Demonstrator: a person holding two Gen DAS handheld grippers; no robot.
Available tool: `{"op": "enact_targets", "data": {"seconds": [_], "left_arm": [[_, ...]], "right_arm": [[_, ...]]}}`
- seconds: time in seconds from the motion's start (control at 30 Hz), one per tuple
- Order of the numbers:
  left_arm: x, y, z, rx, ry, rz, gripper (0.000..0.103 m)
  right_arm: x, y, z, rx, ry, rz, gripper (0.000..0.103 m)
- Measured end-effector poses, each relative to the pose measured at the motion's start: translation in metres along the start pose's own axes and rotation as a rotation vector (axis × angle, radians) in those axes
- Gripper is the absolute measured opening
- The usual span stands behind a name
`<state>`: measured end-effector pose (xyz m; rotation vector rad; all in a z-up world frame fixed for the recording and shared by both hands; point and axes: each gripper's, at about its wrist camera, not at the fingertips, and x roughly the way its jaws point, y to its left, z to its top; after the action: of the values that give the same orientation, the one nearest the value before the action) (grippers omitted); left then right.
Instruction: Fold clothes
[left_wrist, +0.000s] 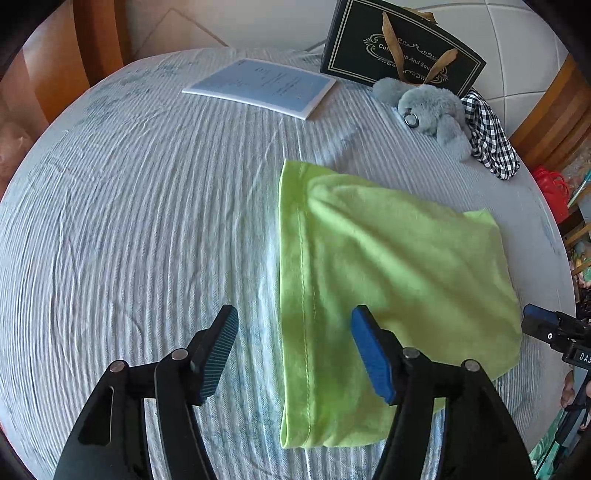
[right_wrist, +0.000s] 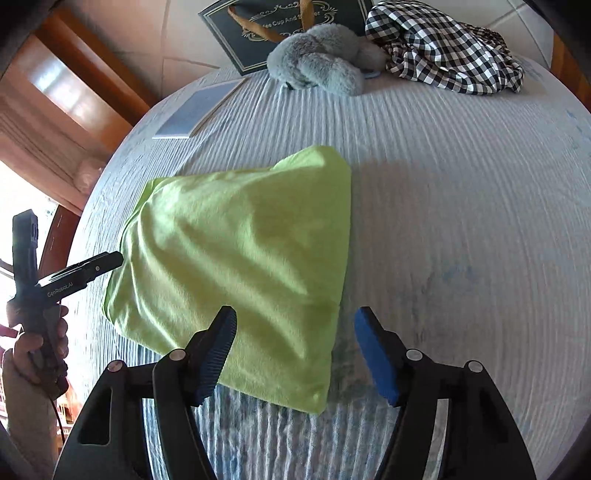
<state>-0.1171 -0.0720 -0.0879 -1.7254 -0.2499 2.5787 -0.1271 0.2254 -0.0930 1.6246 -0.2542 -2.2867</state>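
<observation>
A lime-green garment (left_wrist: 388, 269) lies folded into a rough rectangle on the striped bedsheet (left_wrist: 147, 221). My left gripper (left_wrist: 295, 350) is open and empty, hovering over the garment's near left hemmed edge. In the right wrist view the garment (right_wrist: 243, 258) lies ahead and left. My right gripper (right_wrist: 295, 350) is open and empty above its near right corner. The right gripper's tip shows at the right edge of the left wrist view (left_wrist: 546, 325). The left gripper, held in a hand, shows at the garment's left edge (right_wrist: 85, 273).
A grey plush toy (left_wrist: 432, 107), a black-and-white checked cloth (left_wrist: 487, 136), a dark gift bag (left_wrist: 399, 44) and a pale blue booklet (left_wrist: 262, 86) sit at the far side of the bed. Wooden furniture stands at both sides. Red items (left_wrist: 554, 192) lie off the right edge.
</observation>
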Motion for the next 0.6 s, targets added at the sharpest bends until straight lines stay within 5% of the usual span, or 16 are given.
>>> {"op": "enact_targets", "data": {"seconds": [0.03,0.07,0.33,0.4,0.47,0.53,0.6], "left_arm": [[0.003,-0.001,-0.004,-0.001,0.016,0.003,0.027],[0.007,-0.001,-0.008,-0.002,0.039,0.003,0.009],[0.005,0.018,-0.027,-0.032,0.056,0.019,0.009],[-0.006,0.021,-0.03,-0.051,0.023,-0.051,0.027],[-0.017,0.018,-0.032,-0.068,-0.024,-0.095,0.071],[-0.026,0.012,-0.033,-0.082,-0.071,-0.128,0.072],[-0.025,0.004,-0.033,-0.094,-0.08,-0.146,0.072]], "right_arm": [[0.006,0.005,-0.003,-0.018,0.02,-0.005,0.022],[0.013,0.01,-0.005,-0.044,0.034,-0.047,0.016],[0.005,-0.009,-0.019,0.005,0.065,-0.092,0.012],[-0.009,-0.008,-0.021,0.002,0.017,-0.07,0.013],[-0.019,-0.01,-0.017,0.016,-0.023,-0.044,0.019],[-0.022,-0.012,-0.009,0.012,-0.04,-0.048,0.031],[-0.021,-0.015,0.001,0.004,-0.043,-0.048,0.032]]}}
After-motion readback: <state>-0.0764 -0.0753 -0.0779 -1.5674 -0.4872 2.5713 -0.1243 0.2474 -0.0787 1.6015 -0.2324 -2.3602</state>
